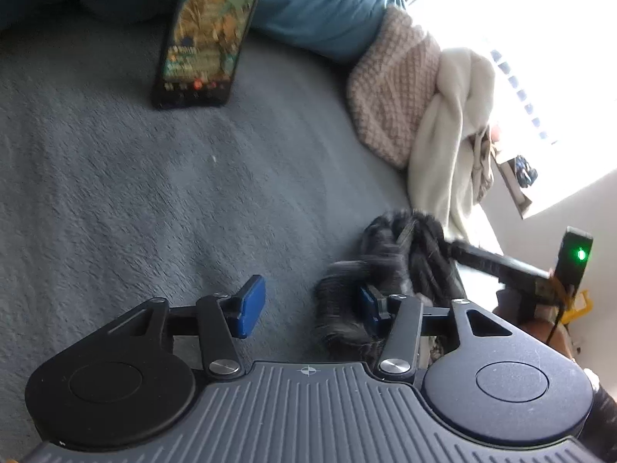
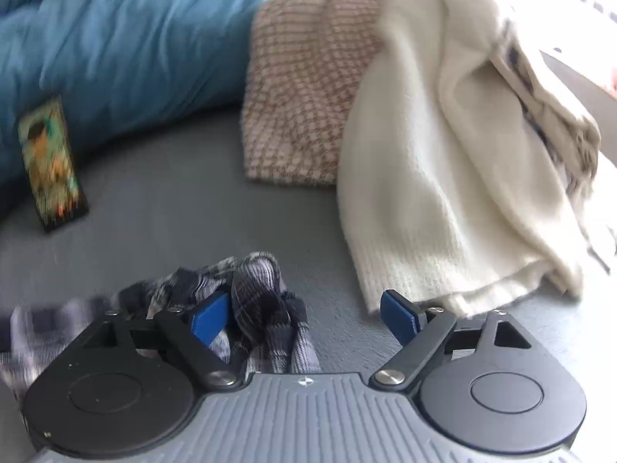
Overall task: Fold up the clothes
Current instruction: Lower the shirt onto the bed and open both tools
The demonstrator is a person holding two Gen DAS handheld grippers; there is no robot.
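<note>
Lying bunched on the grey bedcover point(image 2: 162, 200) beside both wide-open grippers, left point(image 1: 308, 306) and right point(image 2: 304, 316), the plaid garment point(image 2: 262, 301) is looking soft, light and floppy; an edge or corner seems the best hold. Cream sweater point(image 2: 443, 154) is slumping beyond.

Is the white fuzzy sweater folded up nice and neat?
No, the white sweater lies in a loose, rumpled heap beside the knit checked cloth, with creases and draping folds.
</note>
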